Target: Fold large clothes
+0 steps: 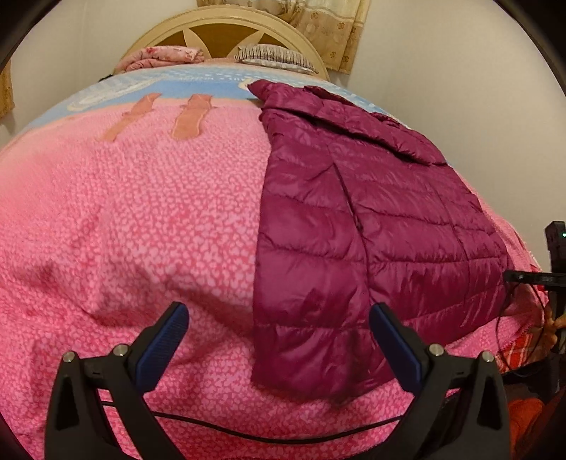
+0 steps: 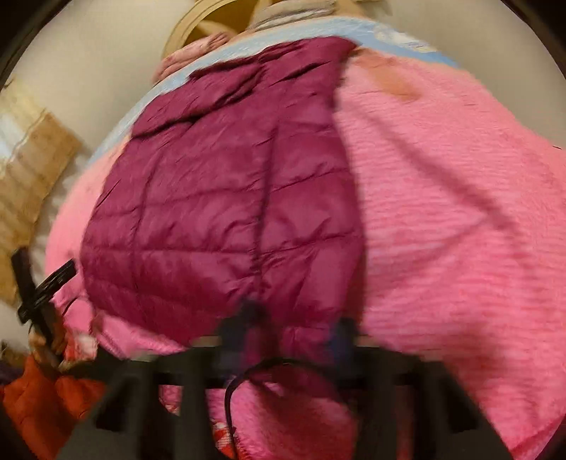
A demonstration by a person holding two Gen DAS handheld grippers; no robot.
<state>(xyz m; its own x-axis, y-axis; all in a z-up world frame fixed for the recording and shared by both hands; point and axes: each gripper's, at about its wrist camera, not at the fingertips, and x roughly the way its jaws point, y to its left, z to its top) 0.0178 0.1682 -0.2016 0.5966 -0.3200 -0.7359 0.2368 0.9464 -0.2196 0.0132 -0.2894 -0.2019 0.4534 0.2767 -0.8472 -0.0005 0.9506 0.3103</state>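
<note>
Left hand-held gripper (image 1: 279, 339) sat nearest, jaws spread wide, blue pads (image 1: 161, 348) bare, nothing between them; it hung over the pink blanket (image 1: 123, 230) with its right finger over the near hem of the jacket. Right hand-held gripper (image 2: 293, 329) was heavily blurred; its fingers sat close together at the jacket's near hem with purple fabric between them, but whether they actually pinched it could not be told.

Purple quilted puffer jacket (image 1: 371, 219) lay flat on the bed, on top of the pink blanket, toward the right side in the left wrist view. Long axis ran from the near bed edge toward the headboard: hem near, collar or hood end far. One side panel was folded inward over the body, its edge forming a lengthwise line.

Farther back, a blue band (image 1: 177, 83) of the blanket, then a folded floral quilt (image 1: 162, 56) and a striped pillow (image 1: 276, 58) against the cream headboard (image 1: 226, 24). Curtain (image 1: 329, 28) hung beyond.

No containers or readable writing showed.
</note>
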